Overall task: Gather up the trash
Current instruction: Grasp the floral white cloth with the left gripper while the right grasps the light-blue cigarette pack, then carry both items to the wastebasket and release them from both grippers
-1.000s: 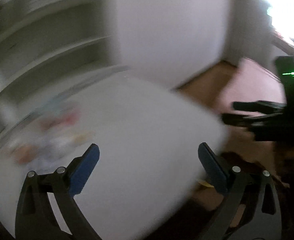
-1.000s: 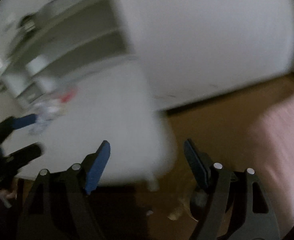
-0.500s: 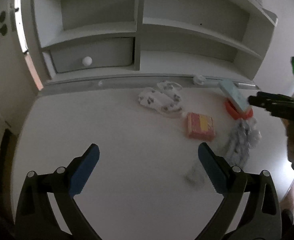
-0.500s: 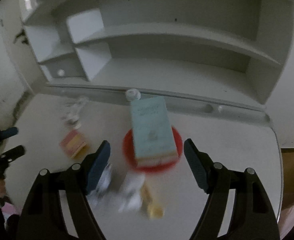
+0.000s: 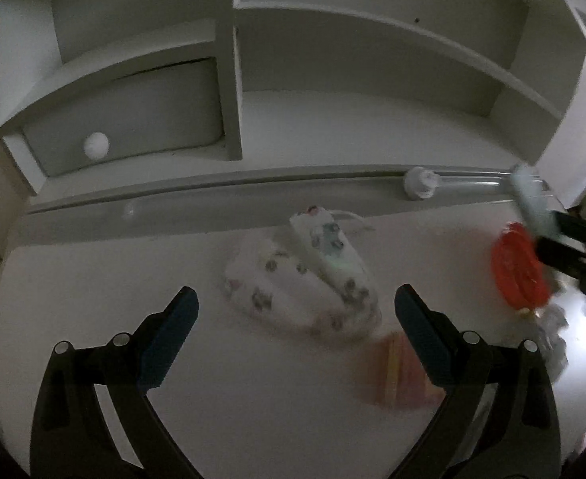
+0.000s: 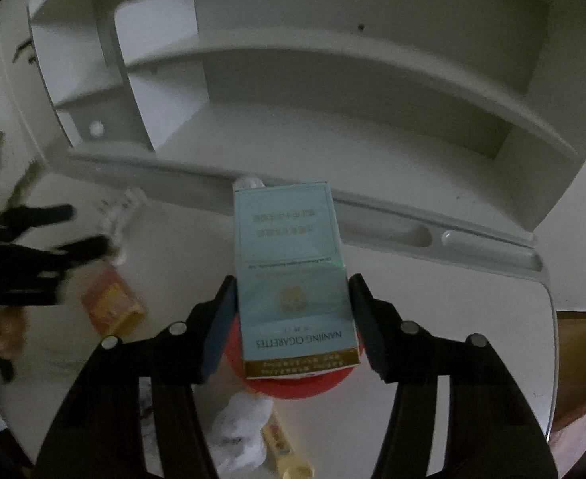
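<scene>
The right gripper (image 6: 293, 319) is closing its jaws onto the pale blue cigarette pack (image 6: 291, 275), pads pressing both sides (a red lid (image 6: 293, 389) sitting just beneath it) on the desk (image 5: 93, 279). The left gripper (image 5: 294, 339) is hanging released above a patterned cloth (image 5: 304, 283), nearer than the shelf.

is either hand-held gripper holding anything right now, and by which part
The right hand-held gripper has just closed on the light blue cigarette pack, pads on its two long side edges near the lower end. The left hand-held gripper is open, holding nothing.

Glossy cardboard cigarette pack (image 6: 293, 275), matt white desk (image 5: 93, 279), printed soft cloth (image 5: 293, 291)
</scene>
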Demonstrator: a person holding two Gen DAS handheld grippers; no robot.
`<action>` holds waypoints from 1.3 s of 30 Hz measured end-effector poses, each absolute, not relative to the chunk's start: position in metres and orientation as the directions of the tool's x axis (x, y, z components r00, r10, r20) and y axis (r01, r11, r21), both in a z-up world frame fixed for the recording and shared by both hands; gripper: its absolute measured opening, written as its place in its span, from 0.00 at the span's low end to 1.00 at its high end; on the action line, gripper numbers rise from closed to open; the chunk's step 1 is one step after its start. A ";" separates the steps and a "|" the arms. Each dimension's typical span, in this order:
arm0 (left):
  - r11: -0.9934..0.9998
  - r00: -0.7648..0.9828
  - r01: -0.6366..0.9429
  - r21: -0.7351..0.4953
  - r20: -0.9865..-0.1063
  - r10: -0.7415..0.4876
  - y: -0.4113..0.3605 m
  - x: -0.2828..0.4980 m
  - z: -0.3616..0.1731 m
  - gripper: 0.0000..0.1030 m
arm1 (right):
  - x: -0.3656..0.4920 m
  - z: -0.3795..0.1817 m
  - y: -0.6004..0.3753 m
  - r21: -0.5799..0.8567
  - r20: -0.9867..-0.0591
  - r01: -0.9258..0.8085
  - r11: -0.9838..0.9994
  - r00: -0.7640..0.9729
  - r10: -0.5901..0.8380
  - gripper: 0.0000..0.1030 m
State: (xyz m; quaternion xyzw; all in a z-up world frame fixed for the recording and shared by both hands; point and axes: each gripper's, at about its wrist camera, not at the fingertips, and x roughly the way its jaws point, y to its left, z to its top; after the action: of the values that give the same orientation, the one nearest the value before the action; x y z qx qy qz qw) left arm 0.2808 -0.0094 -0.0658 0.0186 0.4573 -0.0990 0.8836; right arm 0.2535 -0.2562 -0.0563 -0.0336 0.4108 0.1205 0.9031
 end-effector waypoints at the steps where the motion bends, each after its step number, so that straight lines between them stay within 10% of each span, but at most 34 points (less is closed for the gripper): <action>1: 0.980 0.556 0.190 -0.060 -0.816 -0.158 -0.011 0.286 -0.069 0.93 | 0.250 -0.053 -0.259 0.047 -0.745 -0.248 0.968 0.637 0.199 0.54; 4: 0.986 0.555 0.169 -0.010 -0.825 -0.103 -0.014 0.293 -0.077 0.90 | 0.237 -0.044 -0.266 0.063 -0.733 -0.248 0.967 0.646 0.213 0.55; 6: 0.985 0.563 0.172 -0.020 -0.818 -0.115 -0.013 0.290 -0.074 0.47 | 0.221 -0.037 -0.278 0.073 -0.720 -0.241 0.968 0.658 0.218 0.55; 8: 0.987 0.554 0.159 -0.024 -0.825 -0.109 -0.013 0.283 -0.065 0.28 | 0.204 -0.032 -0.296 0.084 -0.702 -0.222 0.971 0.678 0.216 0.54; 18: 0.906 0.594 0.416 -0.076 -0.732 -0.334 -0.127 0.181 0.011 0.26 | 0.038 -0.026 -0.459 0.143 -0.658 0.107 0.984 0.753 0.013 0.55; 27: 0.511 0.277 0.842 -0.176 -0.671 -0.688 -0.348 0.011 0.011 0.26 | -0.137 -0.098 -0.595 0.190 -0.747 0.487 0.853 0.636 -0.196 0.55; 39: 0.227 -0.083 0.945 -0.235 -0.845 -0.527 -0.508 -0.070 -0.156 0.26 | -0.231 -0.235 -0.660 0.311 -0.869 0.649 0.694 0.490 -0.069 0.55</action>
State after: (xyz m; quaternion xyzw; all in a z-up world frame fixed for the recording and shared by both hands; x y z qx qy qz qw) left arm -0.0700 -0.5084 -0.1560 0.2292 0.4557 -0.5779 0.6371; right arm -0.2305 -0.6604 -0.2349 0.3206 0.4524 -0.2242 0.8014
